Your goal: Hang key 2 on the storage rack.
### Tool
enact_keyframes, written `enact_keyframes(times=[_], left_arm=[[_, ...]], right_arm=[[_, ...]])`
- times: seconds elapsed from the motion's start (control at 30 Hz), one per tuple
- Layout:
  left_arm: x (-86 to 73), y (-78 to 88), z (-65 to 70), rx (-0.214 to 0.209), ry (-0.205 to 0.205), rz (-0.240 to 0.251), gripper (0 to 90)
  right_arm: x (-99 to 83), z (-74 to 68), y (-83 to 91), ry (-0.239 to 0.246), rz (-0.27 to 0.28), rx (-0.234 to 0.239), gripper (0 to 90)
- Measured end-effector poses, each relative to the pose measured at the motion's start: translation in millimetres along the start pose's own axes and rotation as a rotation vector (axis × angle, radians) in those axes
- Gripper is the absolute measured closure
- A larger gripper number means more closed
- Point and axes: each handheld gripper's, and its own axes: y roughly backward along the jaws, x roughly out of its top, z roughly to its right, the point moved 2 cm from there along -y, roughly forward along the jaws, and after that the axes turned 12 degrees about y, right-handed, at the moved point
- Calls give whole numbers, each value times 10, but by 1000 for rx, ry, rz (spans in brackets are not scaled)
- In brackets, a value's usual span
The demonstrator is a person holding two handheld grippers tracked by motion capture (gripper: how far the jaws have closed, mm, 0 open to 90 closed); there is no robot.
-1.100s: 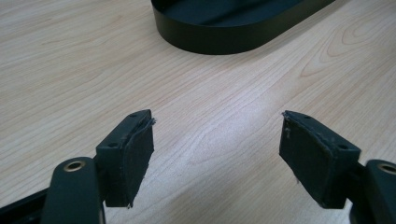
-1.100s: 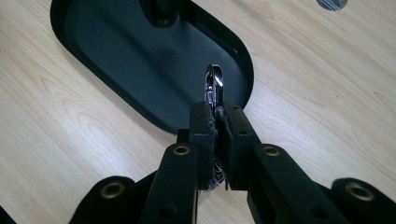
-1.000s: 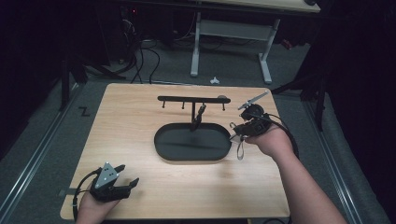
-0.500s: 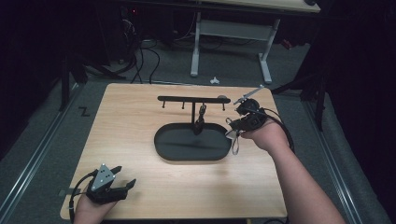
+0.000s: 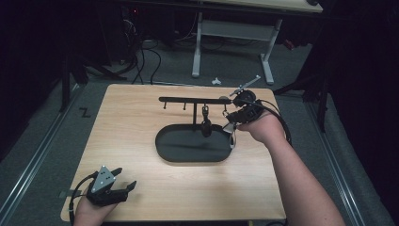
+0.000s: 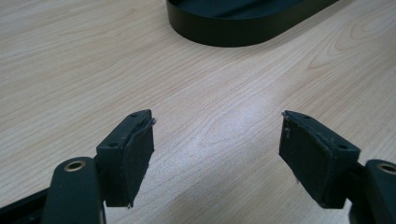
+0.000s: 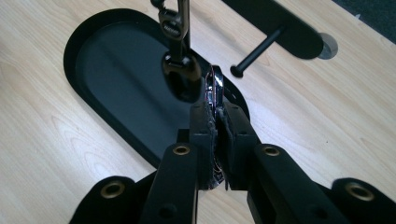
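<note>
Right tool [image 5: 230,126]: jaws clenched on a thin shiny ring [image 7: 215,88], gripped edge-on between the pads. In the right gripper view the ring's upper arc stands up above the pad tips; its lower part is hidden between them. What hangs from the ring cannot be made out.

Position: the right tool is raised above the right end of the black oval tray [image 5: 164,146], close under the right end of the black hook rack [image 5: 188,100]. The ring is just short of the rack's rightmost peg [image 7: 256,52], not touching it.

A dark key fob [image 7: 181,79] hangs on a clip from a peg near the rack's post, dangling over the tray, just left of the ring in the right gripper view. Whether fob and ring touch cannot be told.

Left tool [image 5: 123,188]: released, jaws standing apart with nothing between them, bare wood visible in the gap. It sits low over the near left corner of the tabletop [image 5: 131,122], well apart from the tray, pointing toward it.
</note>
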Motion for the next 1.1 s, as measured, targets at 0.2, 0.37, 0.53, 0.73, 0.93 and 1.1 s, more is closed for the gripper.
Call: enact_keyframes(times=[0.2, 0.37, 0.53, 0.73, 0.93, 1.1], left_arm=[[-3, 3, -8, -1, 2, -3, 268], [-7, -3, -7, -2, 1, -5, 268], [-16, -15, -3, -3, 1, -8, 268], [-22, -13, -4, -2, 2, -13, 269], [-24, -8, -14, 1, 5, -13, 269], [-19, -11, -21, 3, 7, -3, 269]], right_arm=[[63, 65, -56, -18, 2, 7, 841], [53, 137, -121, -40, -3, 14, 841], [2, 212, -182, -64, 17, 23, 838], [18, 233, -265, -39, 15, 1, 816], [-14, 271, -355, -71, 15, -15, 781], [-69, 282, -370, -87, 22, -24, 740]])
